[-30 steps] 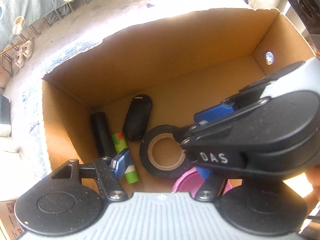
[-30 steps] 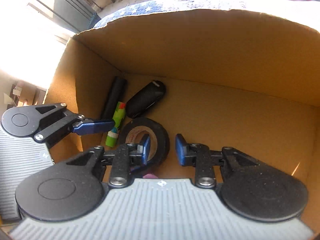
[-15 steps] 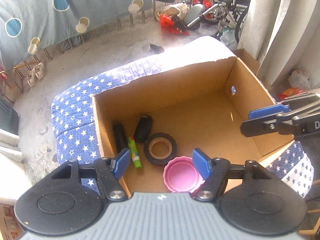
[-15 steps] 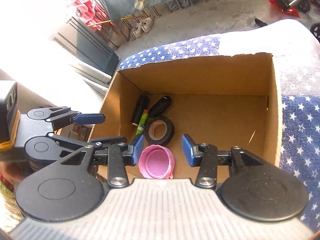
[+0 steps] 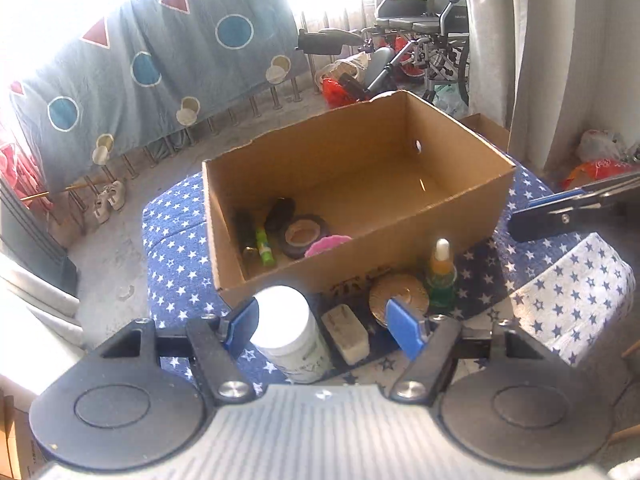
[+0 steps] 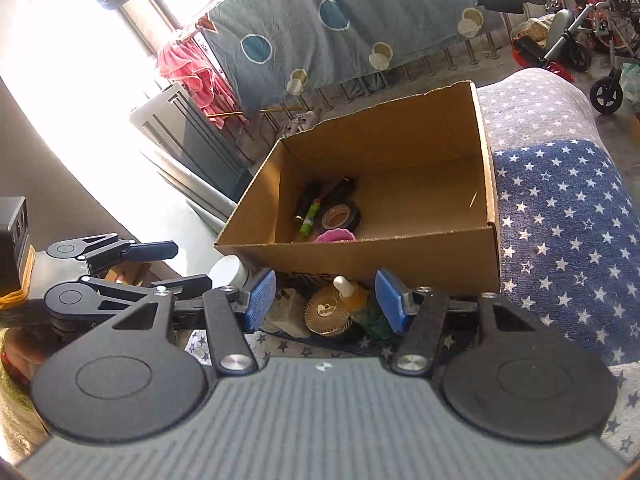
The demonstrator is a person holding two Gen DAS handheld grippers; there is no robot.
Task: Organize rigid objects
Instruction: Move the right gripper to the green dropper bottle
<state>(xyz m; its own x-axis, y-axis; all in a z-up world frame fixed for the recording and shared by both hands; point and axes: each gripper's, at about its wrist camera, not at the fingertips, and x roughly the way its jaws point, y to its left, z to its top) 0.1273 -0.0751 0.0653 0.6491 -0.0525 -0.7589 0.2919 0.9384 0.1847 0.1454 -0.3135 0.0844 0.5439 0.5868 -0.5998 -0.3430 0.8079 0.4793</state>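
Observation:
An open cardboard box (image 5: 360,268) stands on a star-patterned cloth. On its floor lie a black tape roll (image 5: 305,235), a pink lid (image 5: 326,245), a green marker (image 5: 263,246), a black tube (image 5: 244,232) and a black case (image 5: 280,210). Before the box's near wall stand a white jar (image 5: 290,328), a cream block (image 5: 346,334), a gold round tin (image 5: 398,294) and a green dropper bottle (image 5: 440,276). My left gripper (image 5: 322,328) hovers open above the jar and block. My right gripper (image 6: 325,300) hangs above the tin (image 6: 328,312) and bottle (image 6: 356,300), jaws opening, nothing between them.
The star-patterned cloth (image 6: 560,220) covers a padded surface that drops off to a concrete floor on the left. A blue sheet with circles (image 5: 160,64) hangs on a railing behind. A wheelchair (image 5: 424,40) and bags stand at the back right.
Both grippers have pulled back and up out of the box to its near side. The right jaws have widened. The tape roll lies in the box beside the pink lid.

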